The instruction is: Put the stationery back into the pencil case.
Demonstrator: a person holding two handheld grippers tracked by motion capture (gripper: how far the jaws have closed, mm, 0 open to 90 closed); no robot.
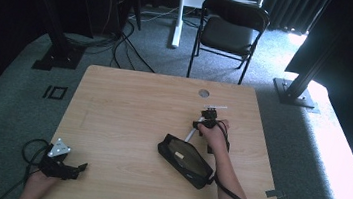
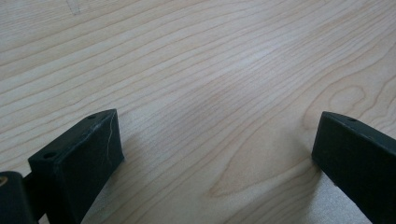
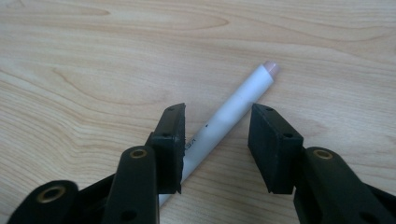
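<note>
White pen [image 3: 224, 120] is lying on the bench [image 3: 93, 70] between the right hand-held gripper [image 3: 215, 140]'s partly open jaws, unclamped; its print is unreadable.

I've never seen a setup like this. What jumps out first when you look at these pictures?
The white pen lying on the wooden table catches the eye first: the right gripper is poised over it, its black jaws open on either side, not pressing. Just beside that hand, nearer the person, lies an open black pencil case. The left gripper rests at the table's near left corner, jaws wide apart over bare wood.
</note>
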